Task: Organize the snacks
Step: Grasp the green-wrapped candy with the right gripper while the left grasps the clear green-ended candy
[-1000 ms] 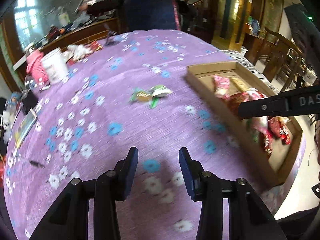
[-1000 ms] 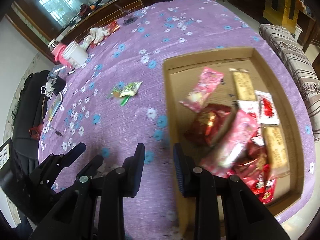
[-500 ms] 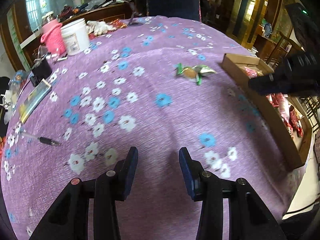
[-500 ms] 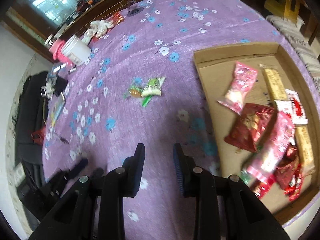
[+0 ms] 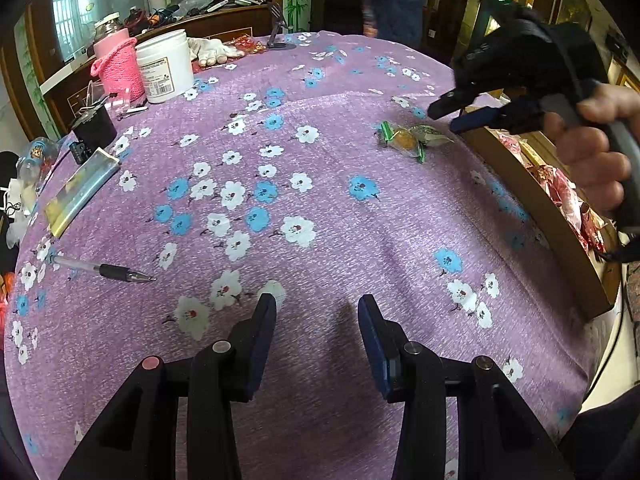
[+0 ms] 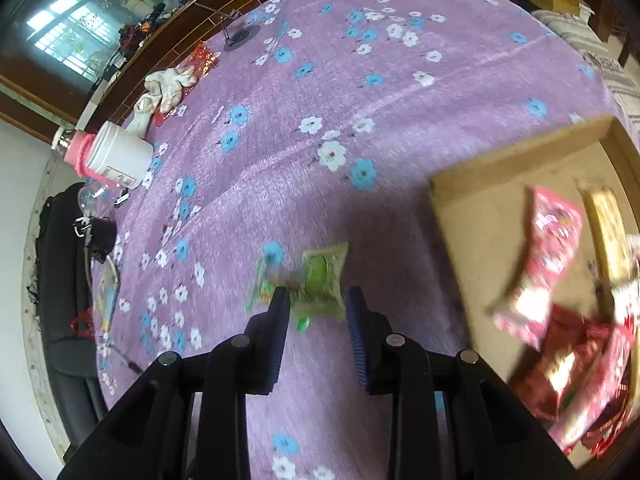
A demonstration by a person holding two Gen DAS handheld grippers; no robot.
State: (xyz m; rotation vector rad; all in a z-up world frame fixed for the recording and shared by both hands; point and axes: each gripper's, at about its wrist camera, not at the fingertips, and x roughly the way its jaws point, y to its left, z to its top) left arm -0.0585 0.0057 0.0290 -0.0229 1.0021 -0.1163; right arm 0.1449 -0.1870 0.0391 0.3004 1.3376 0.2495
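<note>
Two small green snack packets [image 6: 320,276] lie together on the purple flowered tablecloth, left of the cardboard tray [image 6: 468,220]. My right gripper [image 6: 317,296] hovers over them, open, its tips on either side of the packets' near end without pressing them. In the left wrist view the same packets [image 5: 412,140] sit just below the right gripper [image 5: 446,118], which a hand holds. The tray [image 5: 536,204] holds several pink and red snack bags [image 6: 548,240] and a yellow bar [image 6: 608,220]. My left gripper [image 5: 316,308] stands open and empty above bare cloth.
A white jar [image 5: 164,66] and a pink knitted cup [image 5: 118,66] stand at the far left. A pen [image 5: 108,270] and a flat foil packet [image 5: 80,190] lie at the left edge. White gloves [image 5: 212,50] and a phone stand [image 5: 278,36] are at the back. A person [image 5: 394,4] stands beyond the table.
My right gripper has swung left from above the tray to the green packets. The left gripper has shifted left, so the tray slid to the right edge of its view.
</note>
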